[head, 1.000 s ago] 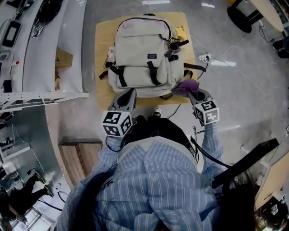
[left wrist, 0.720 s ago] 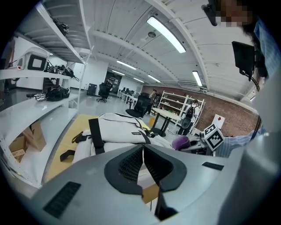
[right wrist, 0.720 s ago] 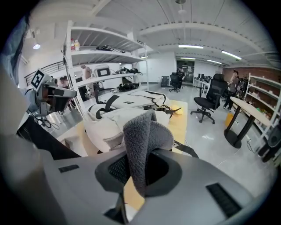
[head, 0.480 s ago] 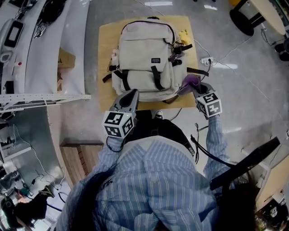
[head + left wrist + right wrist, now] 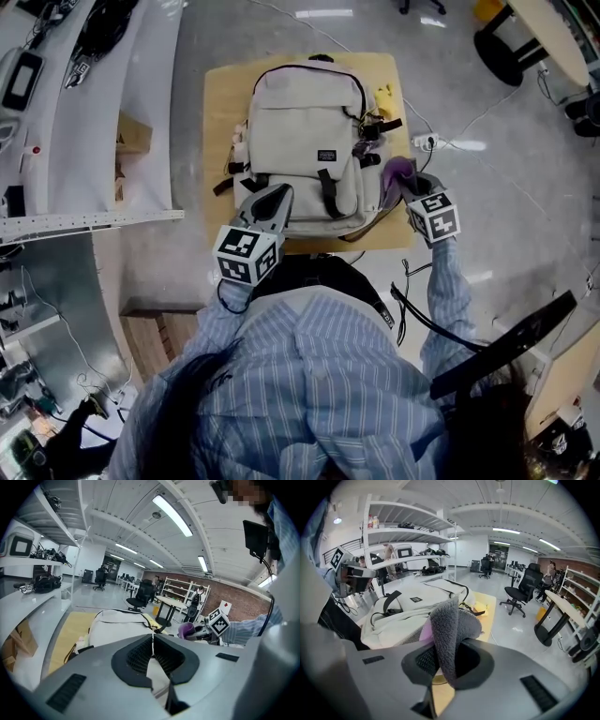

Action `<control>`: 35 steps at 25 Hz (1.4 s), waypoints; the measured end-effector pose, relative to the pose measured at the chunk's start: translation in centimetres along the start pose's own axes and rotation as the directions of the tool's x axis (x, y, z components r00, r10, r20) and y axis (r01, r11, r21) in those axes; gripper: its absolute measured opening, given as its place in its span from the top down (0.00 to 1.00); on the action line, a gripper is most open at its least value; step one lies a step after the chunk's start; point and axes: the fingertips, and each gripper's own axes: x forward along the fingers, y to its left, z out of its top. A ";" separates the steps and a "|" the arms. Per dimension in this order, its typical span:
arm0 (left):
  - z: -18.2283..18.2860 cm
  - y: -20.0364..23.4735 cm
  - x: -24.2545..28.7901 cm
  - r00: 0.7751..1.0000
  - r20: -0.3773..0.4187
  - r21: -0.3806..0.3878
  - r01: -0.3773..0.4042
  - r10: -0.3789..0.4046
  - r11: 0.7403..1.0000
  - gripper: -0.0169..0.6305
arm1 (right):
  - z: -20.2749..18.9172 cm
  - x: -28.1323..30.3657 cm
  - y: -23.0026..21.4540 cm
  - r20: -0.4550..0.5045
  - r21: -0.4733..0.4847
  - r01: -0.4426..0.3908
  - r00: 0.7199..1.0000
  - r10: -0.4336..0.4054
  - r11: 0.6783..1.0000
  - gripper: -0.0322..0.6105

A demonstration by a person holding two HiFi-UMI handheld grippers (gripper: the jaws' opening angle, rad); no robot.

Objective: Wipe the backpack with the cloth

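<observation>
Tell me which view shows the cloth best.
The right gripper view: the cloth fills the centre, clamped between the jaws of the right gripper. The head view shows a small purple bunch beside the backpack; the left gripper view, a distant purple scrap.

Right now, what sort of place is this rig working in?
Probably an open lab or office workshop: rolling office chairs, white shelving holding gear, and a long desk on a polished floor.

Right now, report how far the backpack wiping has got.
Done: the cloth is clamped in the right tongs. In hand: it sits by the right side of the backpack; contact is unclear. Left: the wiping itself. The left tongs are shut and empty.
</observation>
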 end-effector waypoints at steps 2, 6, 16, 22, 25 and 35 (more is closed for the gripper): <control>0.7 0.7 0.6 1.000 0.002 -0.002 0.005 -0.005 1.000 0.95 | 1.3 0.7 -1.0 0.003 -0.013 0.005 1.000 -0.005 1.000 0.89; 1.7 1.8 1.5 1.000 0.002 -0.007 0.014 -0.014 1.000 0.95 | 3.8 2.3 -2.9 -0.003 -0.040 0.016 1.000 -0.016 0.999 0.89; 2.5 4.8 1.8 1.000 -0.003 -0.040 -0.016 0.016 0.999 0.95 | 7.4 6.8 -6.9 -0.051 -0.078 0.015 0.999 -0.019 0.997 0.89; 2.3 6.4 1.6 0.999 -0.010 -0.058 -0.040 0.039 0.998 0.95 | 10.3 9.6 -9.3 -0.058 -0.085 0.021 0.998 -0.025 0.996 0.89; 2.2 6.9 1.6 0.999 -0.018 -0.064 -0.048 0.047 0.997 0.95 | 11.2 11.2 -10.3 -0.084 -0.097 0.018 0.996 -0.026 0.995 0.89; 2.3 8.2 2.2 0.999 -0.024 -0.076 -0.045 0.044 0.996 0.95 | 13.9 13.8 -13.3 -0.118 -0.134 0.032 0.992 -0.048 0.991 0.89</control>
